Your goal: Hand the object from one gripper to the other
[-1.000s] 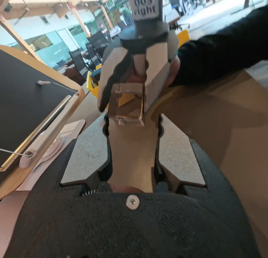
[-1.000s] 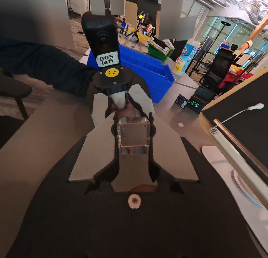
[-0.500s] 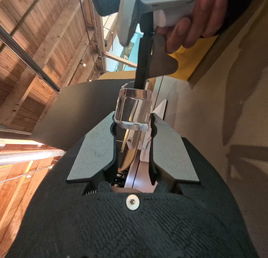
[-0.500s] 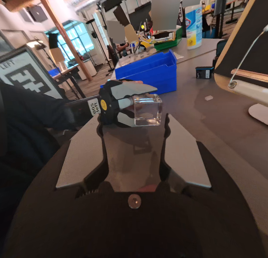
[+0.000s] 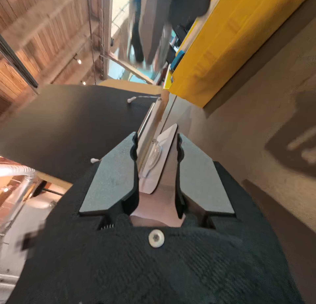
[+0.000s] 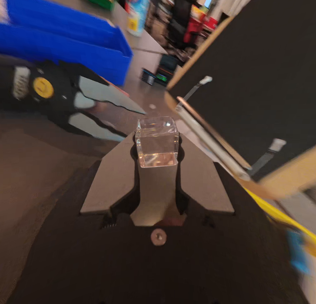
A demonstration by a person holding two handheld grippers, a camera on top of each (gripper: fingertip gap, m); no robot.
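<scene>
My right gripper (image 6: 157, 141) clamps the clear cube (image 6: 157, 142); my left gripper (image 5: 156, 150) hangs parted and empty; the handover looks done; next, set it down steadily.

The right gripper (image 6: 157, 141) is clamped on the clear cube (image 6: 157, 142); the left gripper (image 5: 157, 146), fingers parted and empty, sits just left of that cube.

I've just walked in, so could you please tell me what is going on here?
A person is passing a clear cube between two handheld grippers. The right gripper has it clamped between its jaws above the table. The left gripper is open and empty, off to the side.
</scene>
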